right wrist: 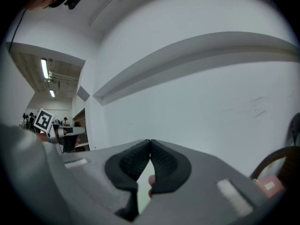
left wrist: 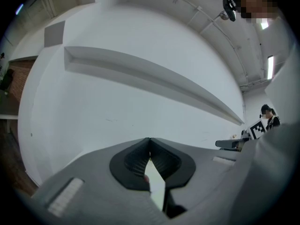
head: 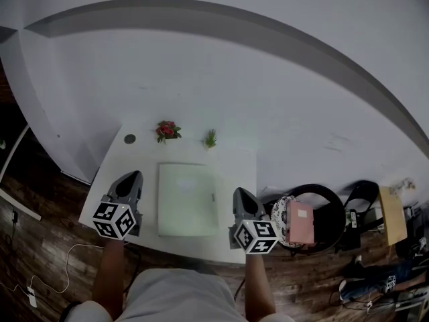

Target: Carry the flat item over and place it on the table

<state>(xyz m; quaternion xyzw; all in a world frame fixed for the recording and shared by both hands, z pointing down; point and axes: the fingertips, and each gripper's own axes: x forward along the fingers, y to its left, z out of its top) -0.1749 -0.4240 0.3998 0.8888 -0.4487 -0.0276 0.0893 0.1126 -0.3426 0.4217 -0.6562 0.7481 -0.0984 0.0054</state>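
Left gripper (left wrist: 149,142) has its jaws pressed together with nothing between the pads, and its own view looks past them at a bare white wall (left wrist: 140,102). Right gripper (right wrist: 150,142) is the same: jaws together, empty, facing that wall. From the head view both are held over the near part of a white table (head: 236,168), the left gripper (head: 133,176) by its left edge and the right gripper (head: 240,192) towards its right side. Whether either touches the tabletop cannot be told. Between them lies the flat item (head: 186,198) – a pale green sheet resting flat on the table, just beside each gripper but held by neither. Further back on the table stand a red flower (head: 167,130) and a small green plant (head: 210,139), with a dark disc (head: 129,139) near the far left corner. Off to the right a black chair (head: 330,194) carries a pink box (head: 301,222) – all over a wood floor (head: 47,213).
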